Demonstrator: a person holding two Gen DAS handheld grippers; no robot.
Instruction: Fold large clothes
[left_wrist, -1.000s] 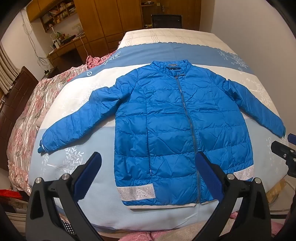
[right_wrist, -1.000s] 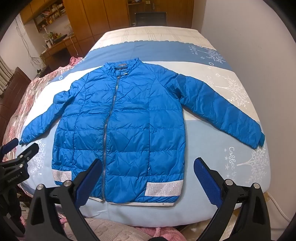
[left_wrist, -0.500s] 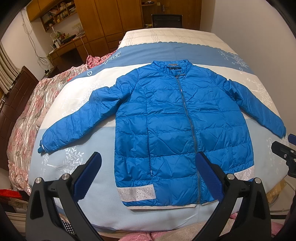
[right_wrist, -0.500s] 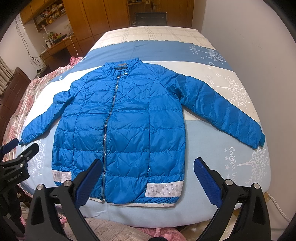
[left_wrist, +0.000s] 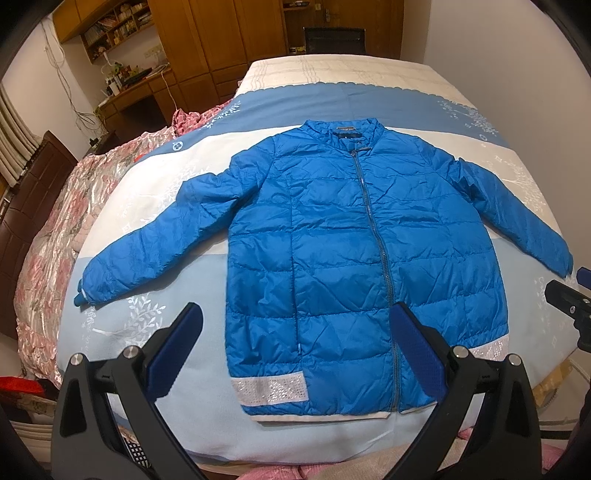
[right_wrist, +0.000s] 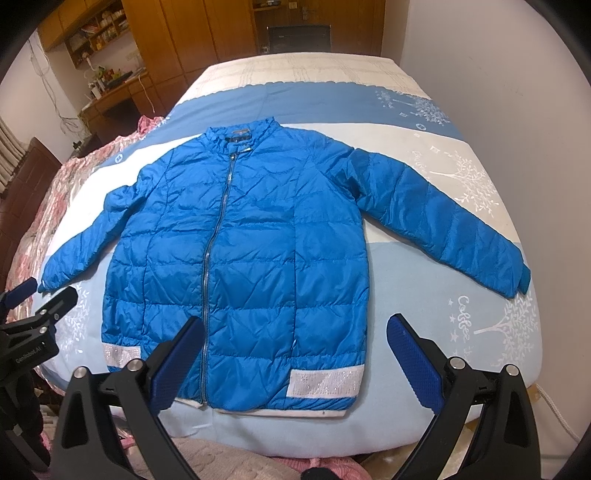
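A blue puffer jacket (left_wrist: 343, 258) lies flat, front up and zipped, on the bed, with both sleeves spread out; it also shows in the right wrist view (right_wrist: 243, 251). Silver bands mark its hem. My left gripper (left_wrist: 295, 350) is open and empty, held above the near hem. My right gripper (right_wrist: 291, 354) is open and empty, above the hem's right part. Each gripper shows at the edge of the other's view: the right one (left_wrist: 569, 302), the left one (right_wrist: 33, 317).
The bed (left_wrist: 155, 206) has a blue and white striped cover. A pink floral quilt (left_wrist: 51, 229) lies along its left side. A white wall (right_wrist: 517, 92) runs along the right. Wooden cupboards (left_wrist: 221, 40) and a desk (left_wrist: 129, 96) stand behind.
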